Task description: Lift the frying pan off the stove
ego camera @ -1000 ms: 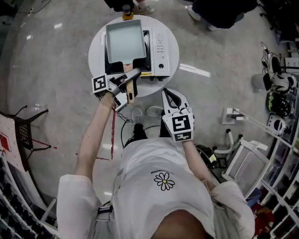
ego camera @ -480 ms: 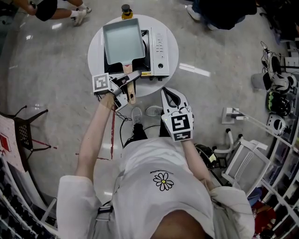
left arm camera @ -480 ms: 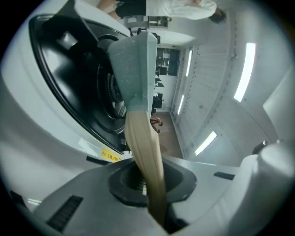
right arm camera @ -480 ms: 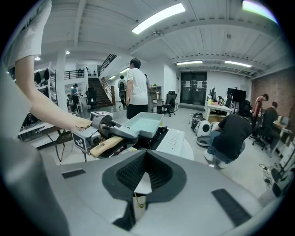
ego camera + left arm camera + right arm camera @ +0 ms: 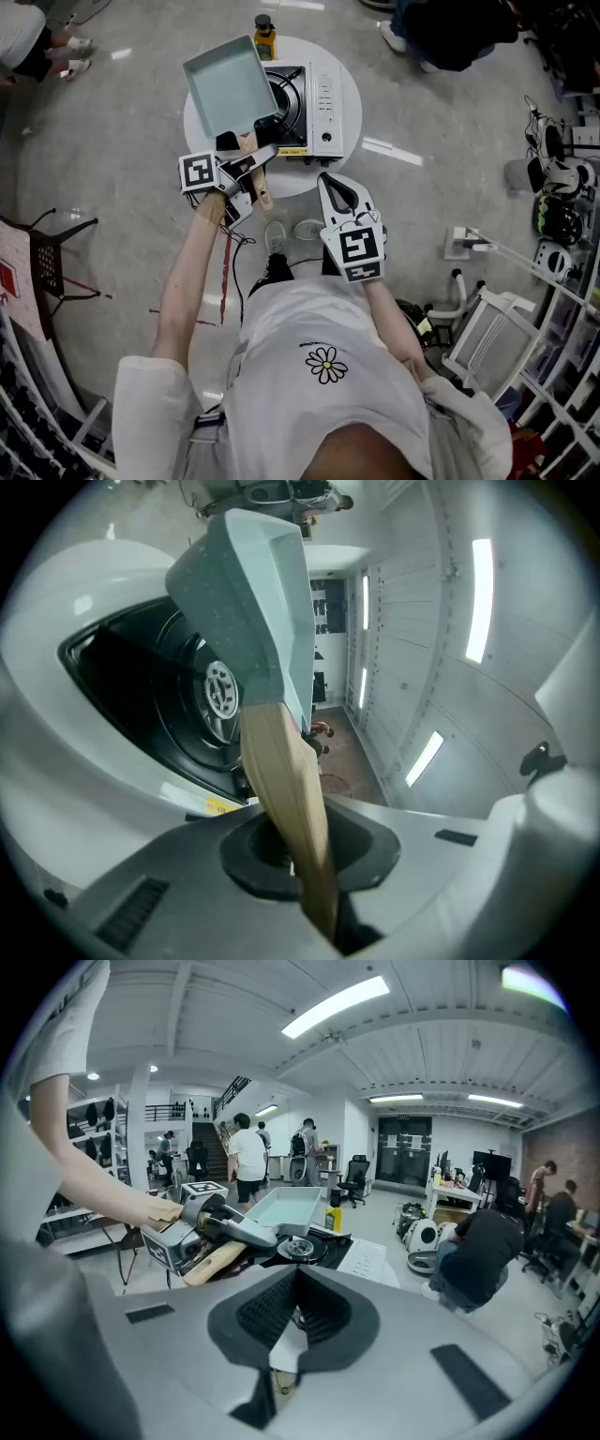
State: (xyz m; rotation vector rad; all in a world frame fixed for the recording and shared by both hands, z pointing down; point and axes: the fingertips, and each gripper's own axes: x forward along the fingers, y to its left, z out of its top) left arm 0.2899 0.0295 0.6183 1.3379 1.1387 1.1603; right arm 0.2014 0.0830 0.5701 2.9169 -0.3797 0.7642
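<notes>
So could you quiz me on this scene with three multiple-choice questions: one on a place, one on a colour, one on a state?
1. Where does the bottle stand?
A) on the round table, beyond the stove
B) on the floor
C) on a shelf

2. What colour is the handle of the frying pan?
A) black
B) red
C) light wood

3. What is the left gripper doing?
A) hanging open
B) clamping the pan's handle
C) gripping the bottle

Answers:
1 A, the bottle stands at the table's far edge.
2 C, tan wood shows in the left gripper view.
3 B, its jaws are closed on the handle.
</notes>
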